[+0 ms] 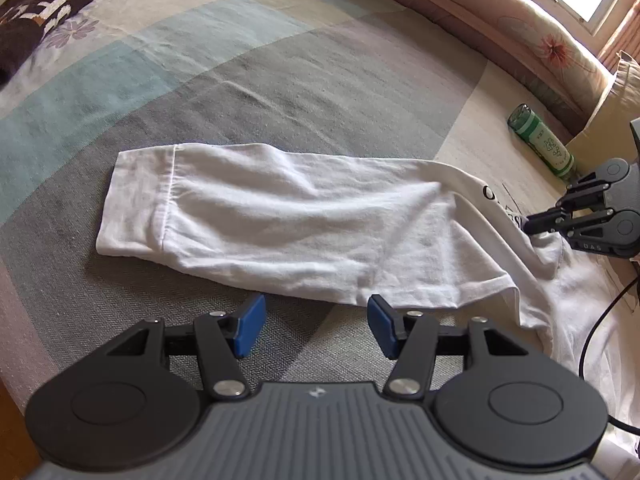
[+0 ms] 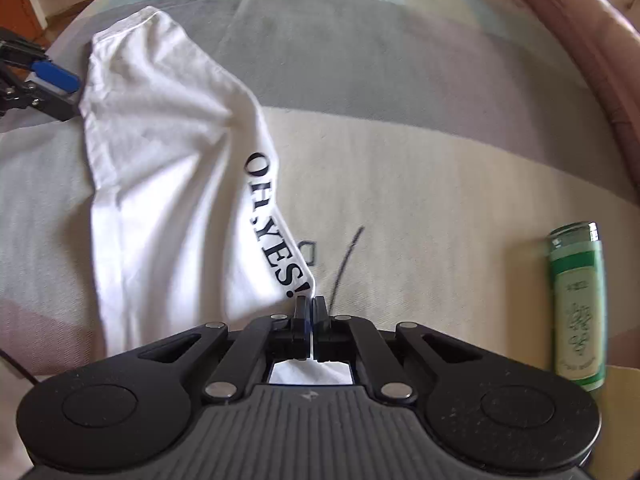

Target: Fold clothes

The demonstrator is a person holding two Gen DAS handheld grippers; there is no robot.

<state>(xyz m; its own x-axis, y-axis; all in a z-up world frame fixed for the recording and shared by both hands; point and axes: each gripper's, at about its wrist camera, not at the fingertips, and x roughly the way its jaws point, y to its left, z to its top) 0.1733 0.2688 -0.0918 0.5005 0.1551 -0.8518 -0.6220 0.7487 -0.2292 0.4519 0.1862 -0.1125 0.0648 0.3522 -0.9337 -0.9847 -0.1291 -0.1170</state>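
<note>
A white T-shirt (image 1: 288, 216) with black "OH YES!" lettering lies folded into a long strip on the bed. My left gripper (image 1: 316, 326) is open just short of its near edge, blue pads (image 1: 251, 322) apart with nothing between them. My right gripper (image 2: 307, 308) is shut on the white T-shirt (image 2: 160, 168), pinching the cloth beside the lettering and lifting that edge; white fabric shows behind its fingers. In the left wrist view the right gripper (image 1: 530, 224) sits at the shirt's right end. In the right wrist view the left gripper (image 2: 56, 84) shows at the far left.
A green bottle (image 2: 576, 308) lies on the bed to the right of the shirt, also seen as the green bottle (image 1: 542, 142). A dark brown printed garment (image 1: 36, 12) lies at the far left. A floral padded bed edge (image 1: 552, 48) curves behind. A black cable (image 1: 600, 320) trails right.
</note>
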